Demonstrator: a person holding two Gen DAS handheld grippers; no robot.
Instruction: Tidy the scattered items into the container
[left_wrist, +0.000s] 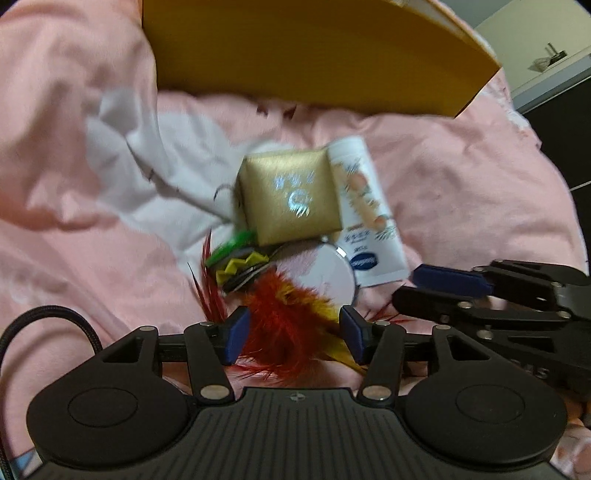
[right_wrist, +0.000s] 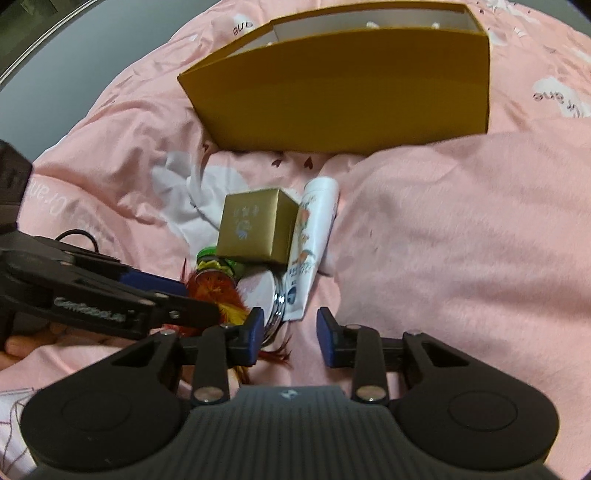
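Note:
A pile of items lies on a pink quilt: a small gold box (left_wrist: 290, 195) (right_wrist: 256, 229), a white tube (left_wrist: 369, 218) (right_wrist: 310, 251), a round silver-rimmed mirror (left_wrist: 321, 273) (right_wrist: 275, 295) and a red and yellow feather shuttlecock (left_wrist: 284, 317) (right_wrist: 216, 291) with a green and yellow base. My left gripper (left_wrist: 293, 334) is open with the feathers between its pads. My right gripper (right_wrist: 290, 336) is open, just short of the mirror and tube. The yellow open-topped container (left_wrist: 303, 55) (right_wrist: 351, 96) stands beyond the pile.
The quilt (right_wrist: 461, 229) bulges in soft folds, with a high mound right of the pile. The right gripper's body shows in the left wrist view (left_wrist: 517, 306); the left gripper's body shows in the right wrist view (right_wrist: 92, 295). A dark cabinet (left_wrist: 561, 110) stands beyond the bed.

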